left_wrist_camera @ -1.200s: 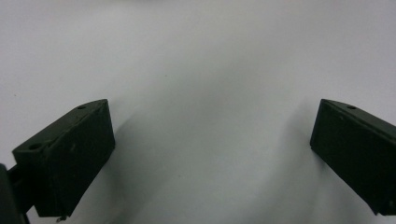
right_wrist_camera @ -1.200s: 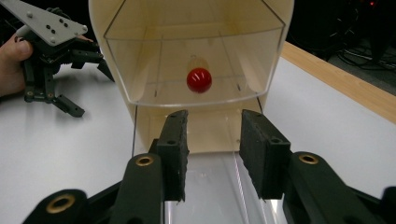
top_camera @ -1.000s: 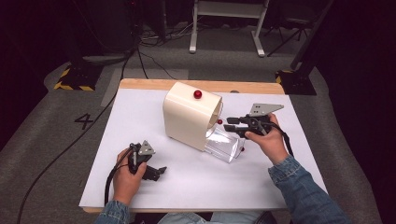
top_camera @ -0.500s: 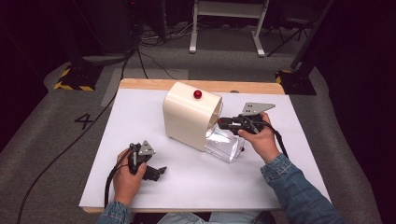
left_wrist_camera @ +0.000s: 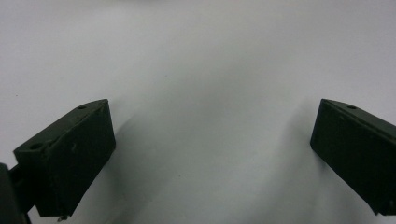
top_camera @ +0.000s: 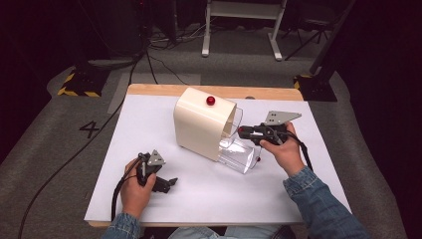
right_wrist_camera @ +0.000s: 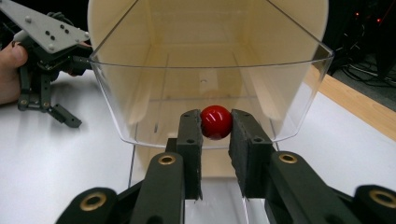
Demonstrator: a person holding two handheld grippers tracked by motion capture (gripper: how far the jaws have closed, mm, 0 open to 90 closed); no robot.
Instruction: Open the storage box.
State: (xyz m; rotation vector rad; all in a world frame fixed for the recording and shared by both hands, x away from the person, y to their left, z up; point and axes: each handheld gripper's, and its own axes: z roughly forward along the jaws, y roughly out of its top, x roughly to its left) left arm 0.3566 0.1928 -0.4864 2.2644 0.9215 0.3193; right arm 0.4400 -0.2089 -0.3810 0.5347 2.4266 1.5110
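Note:
A cream box (top_camera: 201, 122) lies on the white table (top_camera: 149, 124), with a red knob (top_camera: 211, 100) on its top. A clear curved lid (top_camera: 239, 154) sticks out of its open right end. In the right gripper view I look into that opening, and the clear lid (right_wrist_camera: 140, 88) carries its own small red knob (right_wrist_camera: 216, 122). My right gripper (right_wrist_camera: 215, 133) is shut on that knob, also seen from above as the right gripper (top_camera: 241, 132) at the box's mouth. My left gripper (top_camera: 169, 183) rests low on the table, front left, and the left gripper (left_wrist_camera: 214, 121) stands open over bare white surface.
The table's wooden back edge (top_camera: 259, 92) runs behind the box. Cables (top_camera: 149, 55) and a white stand (top_camera: 244, 30) lie on the grey floor beyond. In the right gripper view the other hand with its gripper (right_wrist_camera: 44, 70) sits left of the box.
My right gripper has shifted slightly left toward the box's mouth, still closed on the lid's knob. The left hand and its gripper have not moved.

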